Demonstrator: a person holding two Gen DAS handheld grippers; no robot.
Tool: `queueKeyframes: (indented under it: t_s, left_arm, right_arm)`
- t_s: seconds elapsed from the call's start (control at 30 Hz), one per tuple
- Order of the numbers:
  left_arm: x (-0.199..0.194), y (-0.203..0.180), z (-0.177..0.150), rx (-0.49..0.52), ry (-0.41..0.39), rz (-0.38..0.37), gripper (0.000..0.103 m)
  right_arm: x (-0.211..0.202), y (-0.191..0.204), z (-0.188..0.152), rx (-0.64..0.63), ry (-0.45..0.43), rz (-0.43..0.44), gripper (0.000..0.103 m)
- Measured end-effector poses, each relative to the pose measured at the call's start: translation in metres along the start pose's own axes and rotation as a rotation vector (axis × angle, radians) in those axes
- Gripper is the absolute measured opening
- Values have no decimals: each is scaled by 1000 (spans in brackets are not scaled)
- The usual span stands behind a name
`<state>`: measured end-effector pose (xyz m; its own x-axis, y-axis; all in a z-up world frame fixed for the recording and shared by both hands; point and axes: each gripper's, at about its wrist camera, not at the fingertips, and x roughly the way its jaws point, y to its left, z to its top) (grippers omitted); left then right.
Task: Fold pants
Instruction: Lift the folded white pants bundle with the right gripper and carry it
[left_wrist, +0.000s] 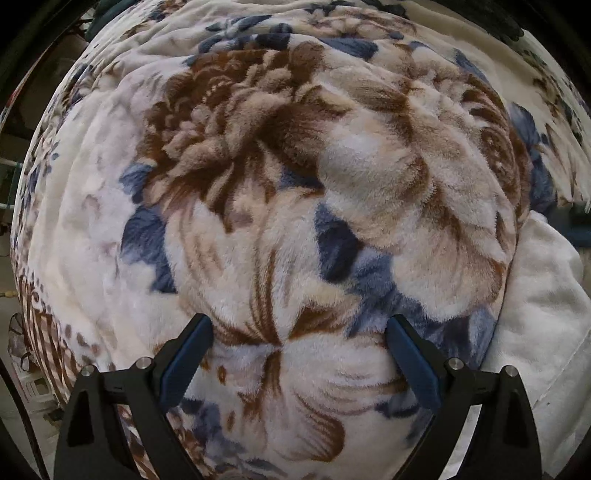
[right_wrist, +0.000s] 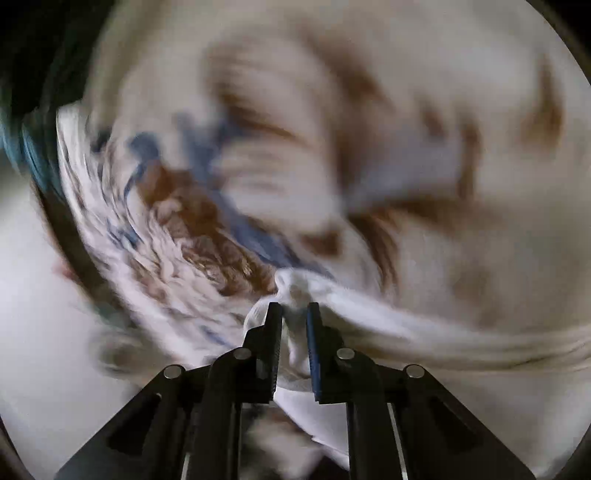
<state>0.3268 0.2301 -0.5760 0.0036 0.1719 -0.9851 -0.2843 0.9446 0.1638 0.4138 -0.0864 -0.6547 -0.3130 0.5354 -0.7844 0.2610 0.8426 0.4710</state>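
The pants are cream-white cloth. In the left wrist view a patch of the pants lies at the right edge on a floral plush blanket. My left gripper hangs open over the blanket with nothing between its fingers, well left of the white cloth. In the right wrist view, which is blurred by motion, my right gripper is shut on a bunched fold of the pants. The cloth trails off to the right as a stretched band.
The brown, blue and cream blanket covers nearly the whole bed surface in both views. The bed's left edge drops to a floor with some clutter. A dark teal item lies past the white cloth at the right.
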Motion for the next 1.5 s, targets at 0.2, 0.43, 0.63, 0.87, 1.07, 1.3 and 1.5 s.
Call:
queueKeyframes:
  t_s: [0.2,0.43,0.63,0.87,1.07,1.3,1.5]
  left_arm:
    - [0,-5,11,3,-3,-9,97]
    - [-1,3,6,-6,-15,-2,97]
    - [-2,10,2,-43,-10,-27,97]
    - [5,17,2,-70,1,-41,97]
    - [2,18,3,-61,-6,-35,97]
    - [-1,10,1,-60,-10,-26,97]
    - [-2,14,-9,-81,-18,-37,97]
  right_arm:
    - [13,81,-5,-246,79,-149,74]
    - [99,112,-30,-588,196,-638,39]
    - [54,66,-11,-70,189,-123,21]
    - [33,-21,-9,304,115,172,13]
    - [16,70,-12,-145,92,-76,69]
    - [82,109,-32,-513,218,-542,33]
    - [52,84,-26,-179,247,-190,26]
